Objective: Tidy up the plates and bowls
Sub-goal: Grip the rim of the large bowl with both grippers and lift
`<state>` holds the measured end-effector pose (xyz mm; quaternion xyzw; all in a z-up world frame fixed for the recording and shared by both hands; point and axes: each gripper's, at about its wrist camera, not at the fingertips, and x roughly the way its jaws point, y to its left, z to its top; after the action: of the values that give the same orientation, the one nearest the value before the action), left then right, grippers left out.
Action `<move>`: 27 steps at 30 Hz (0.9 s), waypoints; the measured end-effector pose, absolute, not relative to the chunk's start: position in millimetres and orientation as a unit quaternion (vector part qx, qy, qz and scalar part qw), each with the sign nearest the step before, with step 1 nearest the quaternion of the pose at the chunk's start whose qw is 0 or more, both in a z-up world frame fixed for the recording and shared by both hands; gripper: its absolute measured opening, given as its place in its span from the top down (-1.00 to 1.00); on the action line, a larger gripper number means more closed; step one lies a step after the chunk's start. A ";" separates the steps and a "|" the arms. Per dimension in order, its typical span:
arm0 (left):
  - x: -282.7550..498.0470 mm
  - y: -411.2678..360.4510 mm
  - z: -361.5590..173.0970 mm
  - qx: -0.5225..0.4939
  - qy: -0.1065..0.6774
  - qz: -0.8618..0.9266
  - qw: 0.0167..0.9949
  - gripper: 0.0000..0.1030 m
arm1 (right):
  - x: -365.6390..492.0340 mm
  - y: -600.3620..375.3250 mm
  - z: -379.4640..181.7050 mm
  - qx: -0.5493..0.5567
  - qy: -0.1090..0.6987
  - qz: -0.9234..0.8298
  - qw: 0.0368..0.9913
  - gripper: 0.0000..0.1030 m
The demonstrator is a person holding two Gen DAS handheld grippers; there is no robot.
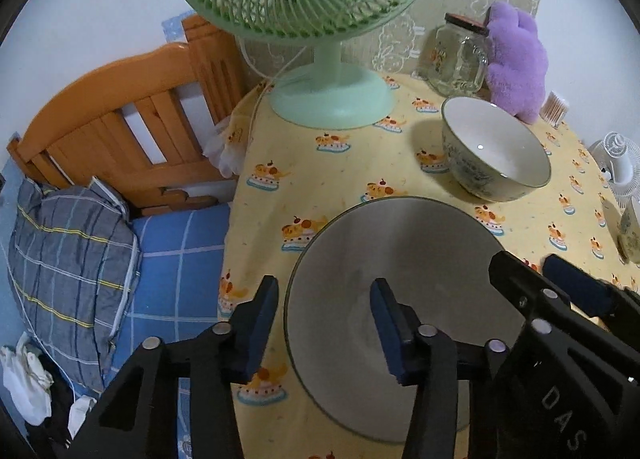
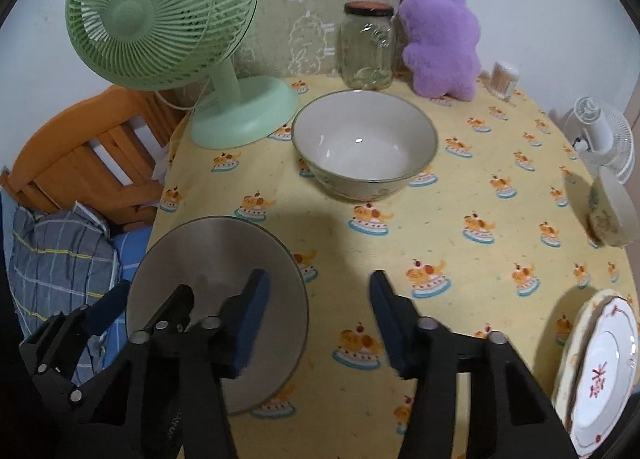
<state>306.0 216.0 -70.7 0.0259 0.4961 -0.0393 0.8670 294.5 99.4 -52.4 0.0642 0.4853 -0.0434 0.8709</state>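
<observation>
A plain grey plate (image 1: 384, 259) lies flat on the yellow tablecloth near the table's left front edge; it also shows in the right wrist view (image 2: 216, 259). My left gripper (image 1: 324, 323) is open, its jaws astride the plate's left rim, one finger over the plate. My right gripper (image 2: 316, 319) is open and empty, just right of the plate, its left finger over the plate's edge. A large patterned bowl (image 2: 364, 147) stands upright further back. A small patterned bowl (image 2: 612, 215) sits at the right edge. A white plate with red pattern (image 2: 600, 371) lies front right.
A green desk fan (image 2: 168, 19) stands back left. A glass jar (image 2: 366, 47), a purple plush toy (image 2: 440, 39) and a toothpick holder (image 2: 505, 79) line the back wall. A small white fan (image 2: 604, 135) is at right. A bed with wooden headboard (image 1: 120, 127) lies left of the table.
</observation>
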 end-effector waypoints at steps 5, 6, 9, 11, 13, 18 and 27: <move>314.2 215.8 -78.1 0.026 0.507 -0.048 0.860 0.30 | 305.9 104.0 -62.8 0.068 0.497 -0.028 0.865 0.51; 315.0 215.7 -78.4 0.028 0.507 -0.048 0.860 0.33 | 307.9 105.7 -64.2 0.065 0.499 -0.027 0.864 0.55; 315.9 216.3 -79.9 0.031 0.508 -0.045 0.860 0.37 | 311.6 110.5 -66.6 0.058 0.502 -0.027 0.862 0.63; 316.8 216.3 -80.6 0.032 0.508 -0.044 0.860 0.38 | 312.0 112.8 -66.2 0.050 0.499 -0.027 0.865 0.63; 317.5 216.0 -80.7 0.032 0.508 -0.041 0.860 0.38 | 312.4 114.5 -66.0 0.043 0.498 -0.027 0.865 0.63; 316.2 215.7 -79.2 0.030 0.512 -0.038 0.857 0.38 | 312.8 112.5 -65.6 0.044 0.503 -0.027 0.863 0.63; 300.7 211.2 -74.5 0.024 0.517 -0.034 0.855 0.38 | 298.3 107.2 -60.2 0.053 0.506 -0.027 0.861 0.63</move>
<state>300.7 211.2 -74.5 0.0243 0.5168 -0.0344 0.8551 298.3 107.2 -60.2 0.0526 0.5058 -0.0273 0.8606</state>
